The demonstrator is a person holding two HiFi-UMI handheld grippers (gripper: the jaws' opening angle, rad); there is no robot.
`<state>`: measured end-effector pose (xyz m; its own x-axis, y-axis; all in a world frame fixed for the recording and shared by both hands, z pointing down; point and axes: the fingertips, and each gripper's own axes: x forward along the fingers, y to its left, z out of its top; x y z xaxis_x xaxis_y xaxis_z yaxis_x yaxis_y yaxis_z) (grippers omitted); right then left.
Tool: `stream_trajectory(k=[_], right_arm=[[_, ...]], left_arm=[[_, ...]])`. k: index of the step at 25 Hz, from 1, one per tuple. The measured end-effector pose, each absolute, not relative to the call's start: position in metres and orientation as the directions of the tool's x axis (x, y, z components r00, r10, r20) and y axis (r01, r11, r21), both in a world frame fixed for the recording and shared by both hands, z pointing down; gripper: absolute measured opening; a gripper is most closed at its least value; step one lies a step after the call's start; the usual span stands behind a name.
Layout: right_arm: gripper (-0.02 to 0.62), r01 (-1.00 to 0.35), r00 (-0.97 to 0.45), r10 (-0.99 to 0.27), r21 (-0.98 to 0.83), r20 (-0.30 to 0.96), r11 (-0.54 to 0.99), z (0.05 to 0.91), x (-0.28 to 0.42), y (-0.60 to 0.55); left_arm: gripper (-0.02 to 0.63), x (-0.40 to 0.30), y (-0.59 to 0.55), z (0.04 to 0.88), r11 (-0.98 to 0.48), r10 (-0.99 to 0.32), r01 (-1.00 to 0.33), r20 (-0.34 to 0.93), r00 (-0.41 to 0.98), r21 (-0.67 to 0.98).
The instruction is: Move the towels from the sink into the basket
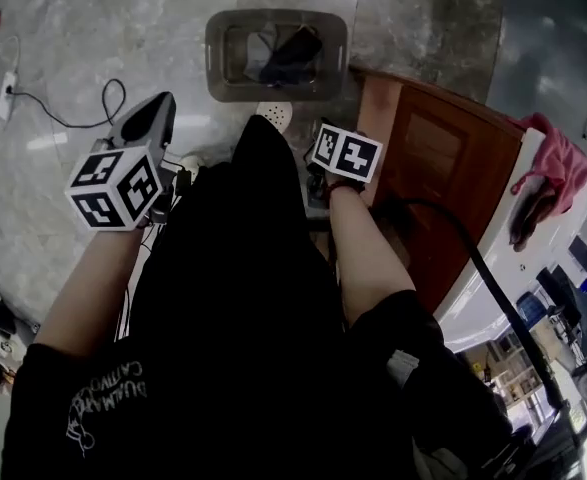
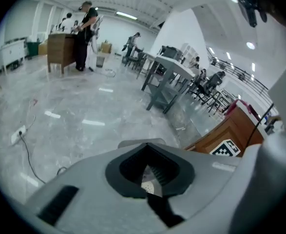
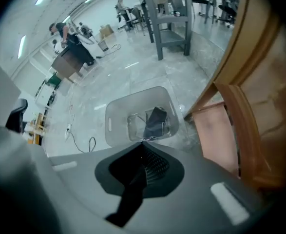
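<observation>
A grey plastic basket [image 1: 218,56] stands on the floor ahead of me, with a dark towel [image 1: 291,53] lying inside it. The right gripper view looks down on the same basket [image 3: 114,118] and the dark towel [image 3: 155,121]. My right gripper [image 3: 143,144] is shut with nothing between its jaws and hangs above and short of the basket; its marker cube [image 1: 346,153] shows in the head view. My left gripper [image 1: 156,108] is raised at the left, shut and holding nothing. A pink towel [image 1: 561,163] hangs over the white counter edge [image 1: 493,258] at the right.
A wooden cabinet [image 1: 438,163] stands just right of the basket, under the counter. A black hose [image 1: 478,258] runs across it. A power strip [image 1: 8,98] and a cable [image 1: 108,93] lie on the floor at the left. Grey tables [image 2: 164,84] and a person [image 2: 84,33] are far off.
</observation>
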<state>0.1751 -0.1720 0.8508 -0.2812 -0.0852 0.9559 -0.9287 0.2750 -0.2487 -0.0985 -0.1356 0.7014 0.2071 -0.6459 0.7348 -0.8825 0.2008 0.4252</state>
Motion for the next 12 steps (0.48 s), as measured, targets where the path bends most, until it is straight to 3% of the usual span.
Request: stream_trajectory(k=[6,12], right_arm=[[0.008,-0.926,-0.360,-0.292,-0.377,0.886,0.000,0.753,0.174,-0.164],[0.008,-0.885,-0.432,-0.567,-0.449,0.702,0.118,0.598,0.152,-0.208]], left_arm=[[0.002,-0.116,-0.102,0.611,0.006,-0.707,-0.929,0.658,0.258,0.371],[0.002,-0.154,-0.112,0.489,-0.117,-0.837,-0.914,0.456,0.301,0.389]])
